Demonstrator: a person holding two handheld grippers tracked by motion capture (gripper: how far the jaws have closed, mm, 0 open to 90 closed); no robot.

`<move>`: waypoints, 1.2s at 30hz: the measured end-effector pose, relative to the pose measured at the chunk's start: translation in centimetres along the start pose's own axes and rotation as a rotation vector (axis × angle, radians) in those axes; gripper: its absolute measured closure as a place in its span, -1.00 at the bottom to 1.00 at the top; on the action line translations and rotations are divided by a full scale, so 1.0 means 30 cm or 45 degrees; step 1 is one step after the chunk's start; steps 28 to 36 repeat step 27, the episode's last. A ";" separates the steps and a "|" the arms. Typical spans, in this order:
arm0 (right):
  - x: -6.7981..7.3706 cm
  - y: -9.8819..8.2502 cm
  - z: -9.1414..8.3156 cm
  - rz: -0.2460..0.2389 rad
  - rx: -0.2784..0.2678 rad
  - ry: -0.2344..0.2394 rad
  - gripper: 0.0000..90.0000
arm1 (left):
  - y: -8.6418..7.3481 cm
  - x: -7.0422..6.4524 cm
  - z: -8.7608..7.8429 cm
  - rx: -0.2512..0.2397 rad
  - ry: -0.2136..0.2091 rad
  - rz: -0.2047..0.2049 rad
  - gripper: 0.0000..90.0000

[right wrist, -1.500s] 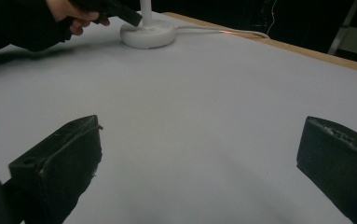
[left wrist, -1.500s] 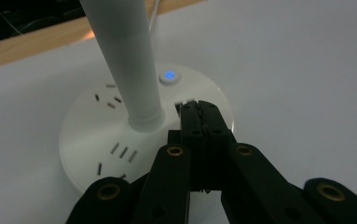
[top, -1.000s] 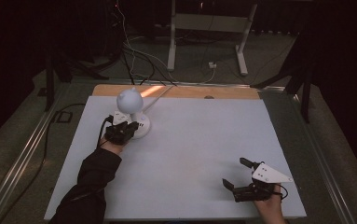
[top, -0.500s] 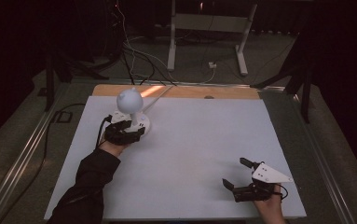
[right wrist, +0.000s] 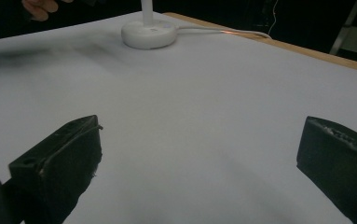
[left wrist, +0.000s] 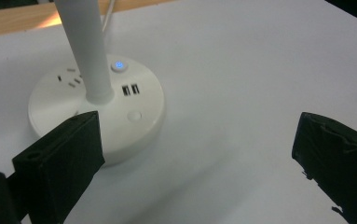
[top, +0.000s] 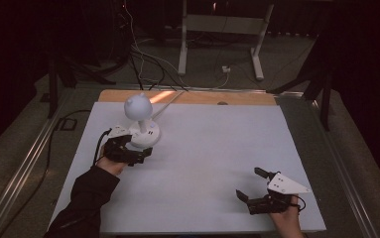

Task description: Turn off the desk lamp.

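A white desk lamp stands at the back left of the white table point(top: 217, 144), with a round base point(top: 145, 135) and a ball-shaped head point(top: 138, 105). In the left gripper view the base point(left wrist: 97, 112) shows sockets, two USB ports and a small button point(left wrist: 119, 66) lit blue beside the stem point(left wrist: 85, 51). My left gripper point(top: 137, 148) is open just in front of the base, its left jaw close to the rim point(left wrist: 195, 154). Near the front right edge, my right gripper point(top: 248, 182) is open over bare table point(right wrist: 199, 154), pointing at the far-off lamp base point(right wrist: 148, 33).
The lamp's white cord point(right wrist: 223, 31) runs off the back over a wooden strip point(top: 202, 97). Behind the table are floor cables point(top: 143, 64) and a metal stand point(top: 222, 29). Metal rails line both sides of the table.
My left gripper has drawn back a little from the lamp base toward the person. The right gripper has stayed put.
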State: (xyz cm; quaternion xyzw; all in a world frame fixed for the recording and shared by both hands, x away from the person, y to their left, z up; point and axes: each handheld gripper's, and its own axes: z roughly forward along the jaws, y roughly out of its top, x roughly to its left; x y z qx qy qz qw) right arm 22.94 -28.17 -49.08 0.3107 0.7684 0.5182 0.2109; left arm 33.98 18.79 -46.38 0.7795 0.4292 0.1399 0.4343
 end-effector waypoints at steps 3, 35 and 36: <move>0.001 0.001 0.001 0.000 0.000 0.001 -1.00 | -0.020 -0.010 -0.019 -0.010 -0.013 0.011 -0.94; 0.001 -0.002 0.005 0.002 0.011 -0.001 -1.00 | -0.245 -0.061 -0.136 0.022 -0.136 0.085 -0.94; 0.001 -0.002 0.005 0.002 0.011 -0.001 -1.00 | -0.245 -0.061 -0.136 0.022 -0.136 0.085 -0.94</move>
